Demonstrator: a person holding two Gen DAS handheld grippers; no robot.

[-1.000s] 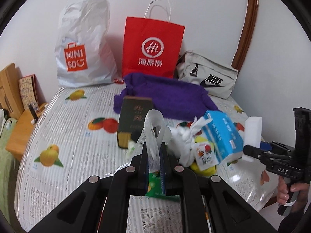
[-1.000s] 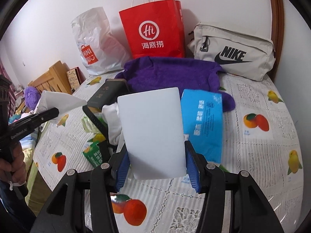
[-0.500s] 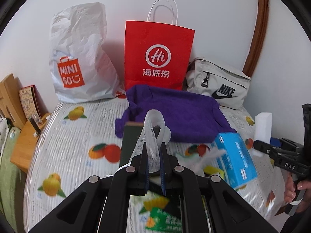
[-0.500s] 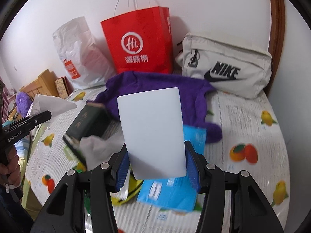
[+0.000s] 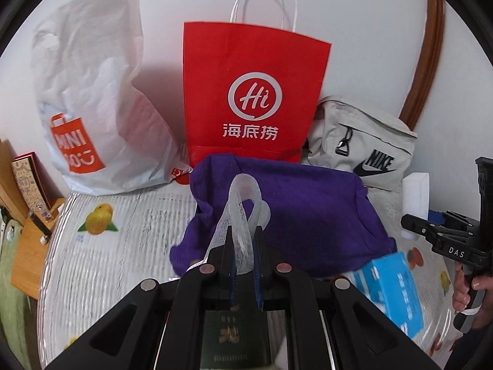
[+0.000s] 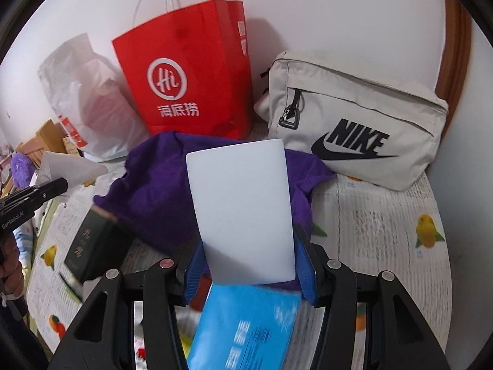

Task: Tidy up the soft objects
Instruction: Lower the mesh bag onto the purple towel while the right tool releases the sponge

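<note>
Two grips: our left gripper pinches the foam net, our right gripper clamps the sponge, both aimed toward the bags, likely for stowing.

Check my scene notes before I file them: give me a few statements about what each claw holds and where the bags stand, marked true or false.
1. The left claw is shut on a white foam net sleeve. True.
2. The right claw is empty. False: it grips a white sponge block between its blue pads.
3. The red paper bag stands between the white Miniso plastic bag and the beige Nike bag. True.
4. The purple towel lies inside the red paper bag. False: it lies on the table in front of it.
</note>
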